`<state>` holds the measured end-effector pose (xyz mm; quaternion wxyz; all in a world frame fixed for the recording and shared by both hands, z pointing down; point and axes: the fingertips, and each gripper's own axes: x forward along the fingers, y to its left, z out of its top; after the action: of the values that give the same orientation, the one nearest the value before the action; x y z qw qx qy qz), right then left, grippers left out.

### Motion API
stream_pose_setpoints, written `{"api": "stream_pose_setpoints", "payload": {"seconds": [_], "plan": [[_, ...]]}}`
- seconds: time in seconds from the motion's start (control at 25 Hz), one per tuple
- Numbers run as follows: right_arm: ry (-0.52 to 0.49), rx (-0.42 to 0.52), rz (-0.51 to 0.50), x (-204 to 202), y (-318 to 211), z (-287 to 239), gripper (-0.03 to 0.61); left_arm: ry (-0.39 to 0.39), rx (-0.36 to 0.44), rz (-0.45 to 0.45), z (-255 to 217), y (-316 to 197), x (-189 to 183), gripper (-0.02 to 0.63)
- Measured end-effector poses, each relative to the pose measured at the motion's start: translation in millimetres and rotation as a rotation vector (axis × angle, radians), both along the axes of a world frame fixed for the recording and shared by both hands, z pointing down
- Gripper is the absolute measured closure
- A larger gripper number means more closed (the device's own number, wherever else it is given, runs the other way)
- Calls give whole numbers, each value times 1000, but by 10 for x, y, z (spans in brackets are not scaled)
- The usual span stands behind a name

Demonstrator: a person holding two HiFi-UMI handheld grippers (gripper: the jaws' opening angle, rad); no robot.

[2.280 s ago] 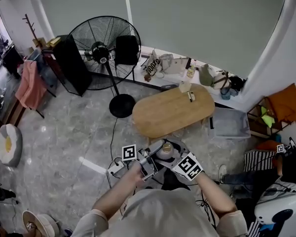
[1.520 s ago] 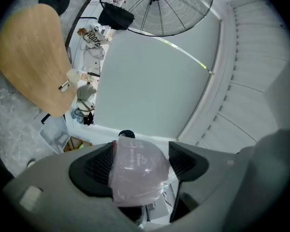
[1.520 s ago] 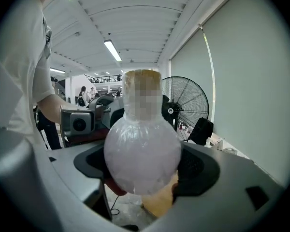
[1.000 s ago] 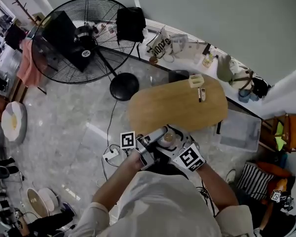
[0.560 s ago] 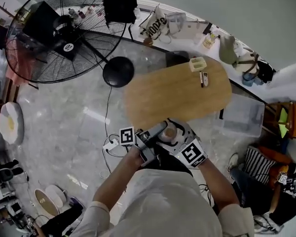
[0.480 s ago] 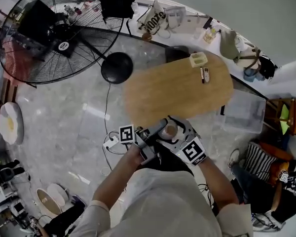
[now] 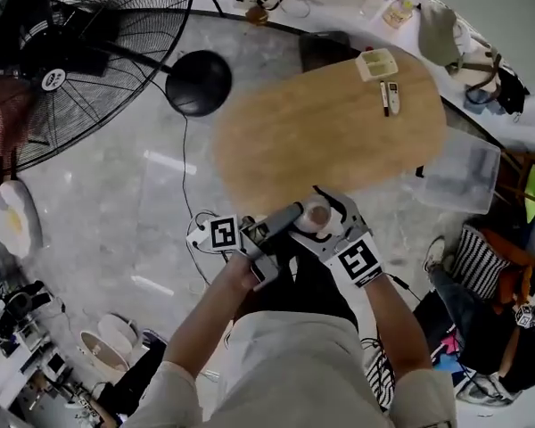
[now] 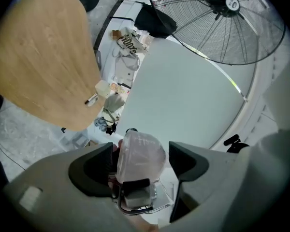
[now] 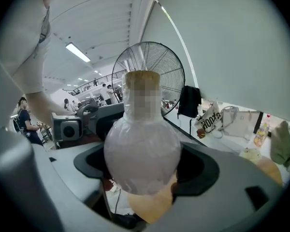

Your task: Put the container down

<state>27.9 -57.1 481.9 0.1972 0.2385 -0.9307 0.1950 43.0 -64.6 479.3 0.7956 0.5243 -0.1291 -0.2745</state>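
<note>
Far to your left a big fan (image 7: pixel 45 69) stands on its round black base (image 7: pixel 196 83) on the marble floor (image 7: pixel 116 203). A white power strip (image 7: pixel 199 235) lies on the floor just beside your left gripper's marker cube.

Your left gripper (image 7: pixel 290 219) has its jaws apart, one on each side of the container (image 7: pixel 317 213). The left gripper view shows a thin gap at each side, so they flank it without pinching. Your right gripper (image 7: pixel 325 223) has its jaws clamped on the container's round belly, which fills the space between them in the right gripper view.

The container is a bulb-shaped vessel with a cloudy, translucent body under crinkled clear film, and it has a short tan neck. In the head view it shows right at the near rim of the oval wooden table (image 7: pixel 330 141), held in front of you.

At the table's far end sit a pale box (image 7: pixel 376 63) and, just beside it, a slim remote (image 7: pixel 386 96), both well apart from the container. Further right a clear plastic bin (image 7: pixel 464 172) rests on the floor against the table's edge.
</note>
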Motion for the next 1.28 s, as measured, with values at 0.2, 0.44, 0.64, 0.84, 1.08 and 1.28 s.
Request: {"api": "stream_pose_setpoints", "payload": {"seconds": [0.2, 0.44, 0.64, 0.84, 1.08, 1.28], "plan": [[15, -44, 18, -71, -185, 669, 183, -12, -51, -14, 631, -100, -168, 258], [10, -97, 50, -191, -354, 1505, 183, -48, -115, -48, 1430, -148, -435, 258], [32, -127, 77, -300, -391, 2224, 183, -75, -141, -72, 1969, -124, -652, 258], [62, -143, 85, -364, -369, 2755, 184, -110, -146, -75, 2418, 4, -822, 258], [114, -149, 113, -314, -380, 3367, 183, -136, -169, -93, 2923, 194, -983, 258], [183, -143, 129, -296, -348, 3866, 183, -121, -185, -126, 3203, 285, -1027, 258]]}}
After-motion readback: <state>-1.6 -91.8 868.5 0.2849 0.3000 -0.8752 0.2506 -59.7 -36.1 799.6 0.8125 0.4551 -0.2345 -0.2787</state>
